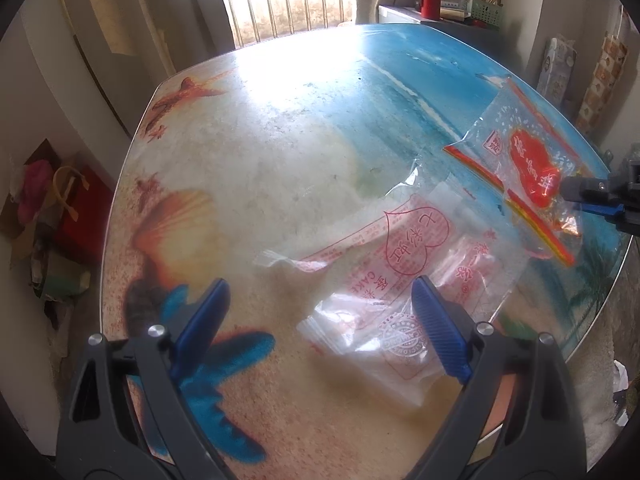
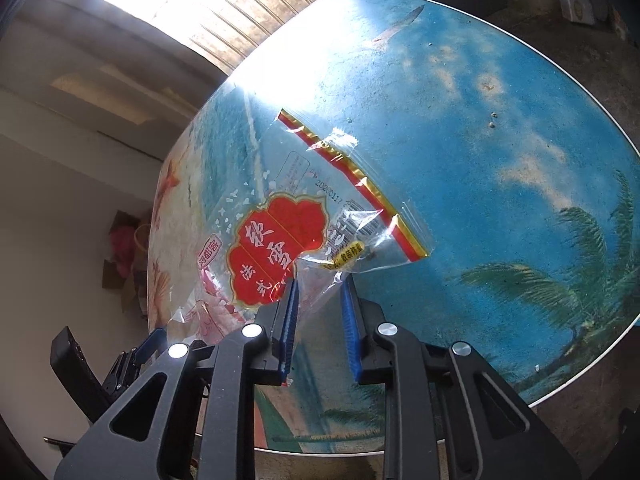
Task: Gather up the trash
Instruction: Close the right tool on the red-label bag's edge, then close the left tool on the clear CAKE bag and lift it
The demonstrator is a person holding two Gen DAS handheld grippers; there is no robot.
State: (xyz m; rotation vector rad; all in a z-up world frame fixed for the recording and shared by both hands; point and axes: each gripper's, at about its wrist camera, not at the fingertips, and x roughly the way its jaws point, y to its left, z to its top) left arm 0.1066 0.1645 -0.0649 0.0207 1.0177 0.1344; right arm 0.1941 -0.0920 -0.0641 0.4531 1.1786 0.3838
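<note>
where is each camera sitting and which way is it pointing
Left wrist: sits on the left gripper, looking down along its open jaws at the table and the pink wrappers; the right gripper shows at the right edge.
Right wrist: sits on the right gripper, looking down along its narrowed jaws at the red-label bag, a fold of it between them; the left gripper shows lower left.
Shared: the beach-print table, the red-label bag, the window.
</note>
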